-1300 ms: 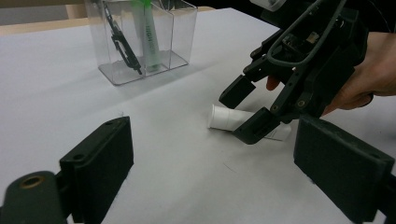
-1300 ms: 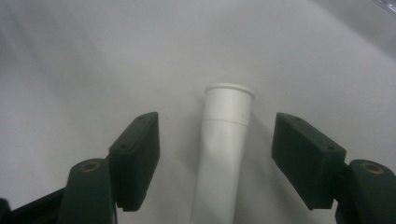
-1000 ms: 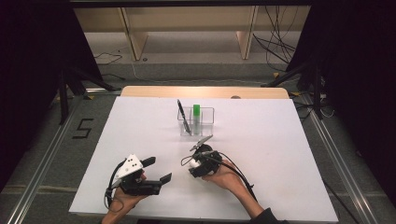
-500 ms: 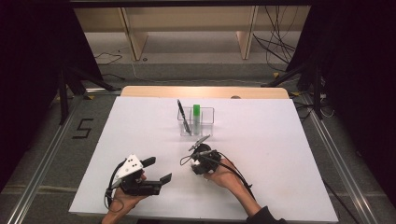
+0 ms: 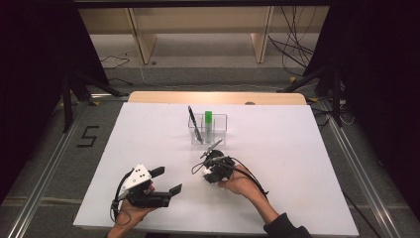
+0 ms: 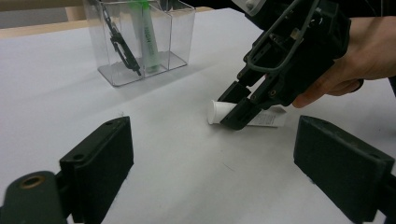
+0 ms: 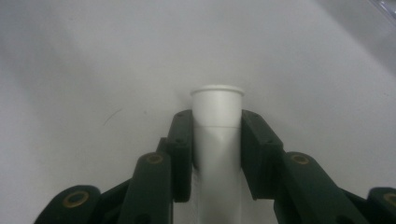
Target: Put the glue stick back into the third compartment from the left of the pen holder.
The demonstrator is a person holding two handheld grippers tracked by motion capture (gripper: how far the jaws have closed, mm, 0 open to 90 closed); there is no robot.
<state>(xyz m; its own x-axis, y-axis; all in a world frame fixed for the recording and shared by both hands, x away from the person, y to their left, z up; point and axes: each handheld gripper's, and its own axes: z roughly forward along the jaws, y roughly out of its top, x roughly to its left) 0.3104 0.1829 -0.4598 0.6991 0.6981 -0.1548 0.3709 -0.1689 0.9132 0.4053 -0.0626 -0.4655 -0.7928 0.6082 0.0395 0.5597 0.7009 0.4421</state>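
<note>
Evidently, the right gripper's [image 7: 217,154] fingers have been closing, now pinching the light, squashy white tube [image 7: 217,121] below its cap; left gripper's [image 6: 224,172] fingers are standing spread, empty.

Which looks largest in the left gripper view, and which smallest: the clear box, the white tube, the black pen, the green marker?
1. clear box
2. white tube, though nearer the camera and partly covered by the right tool
3. black pen and green marker: alike, and both cut off at the top, so not ranked
</note>
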